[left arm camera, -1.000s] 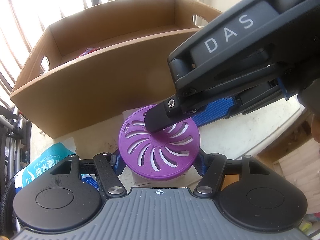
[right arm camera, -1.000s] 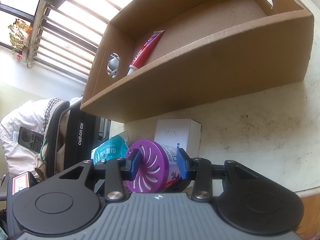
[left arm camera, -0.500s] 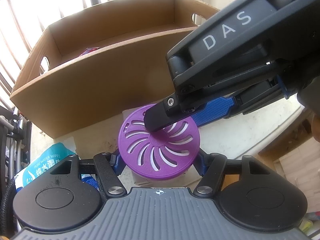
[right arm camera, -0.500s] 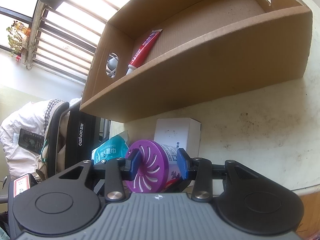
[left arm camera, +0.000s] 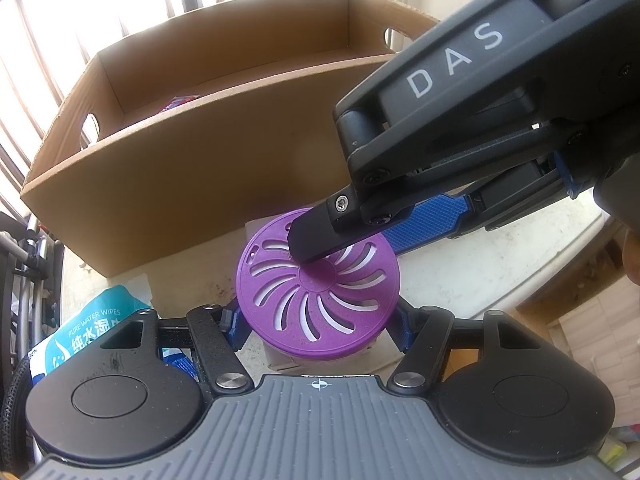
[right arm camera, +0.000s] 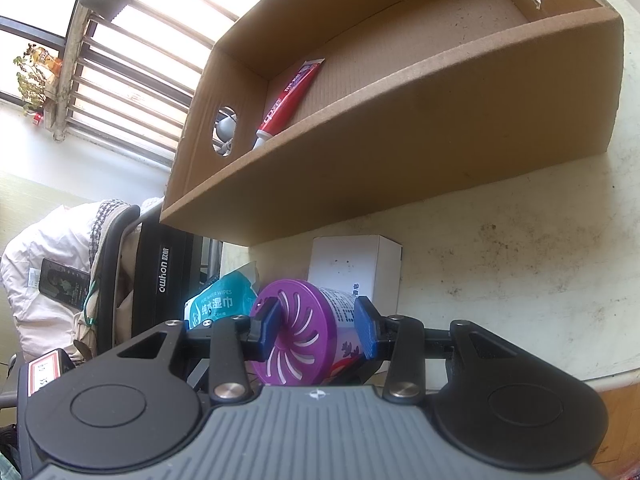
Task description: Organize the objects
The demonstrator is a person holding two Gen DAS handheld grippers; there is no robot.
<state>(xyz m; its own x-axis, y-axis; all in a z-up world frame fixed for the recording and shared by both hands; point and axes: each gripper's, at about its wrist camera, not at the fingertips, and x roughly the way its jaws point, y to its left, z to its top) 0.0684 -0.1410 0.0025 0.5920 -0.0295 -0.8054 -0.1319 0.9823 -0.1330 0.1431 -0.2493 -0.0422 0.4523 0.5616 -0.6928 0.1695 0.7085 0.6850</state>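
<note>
Clamping the purple-lidded air freshener (right arm camera: 308,336), the right gripper's (right arm camera: 316,326) jaws hold top and base; the left gripper's (left arm camera: 318,326) jaws pinch its sides.

Matt cardboard box (right arm camera: 400,140), plastic lid (left arm camera: 316,288)

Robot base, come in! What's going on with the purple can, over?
Both grippers clamped on purple air freshener can: left gripper across its sides, right gripper end to end. Cardboard box ahead, toothpaste tube inside. Path clear.
</note>
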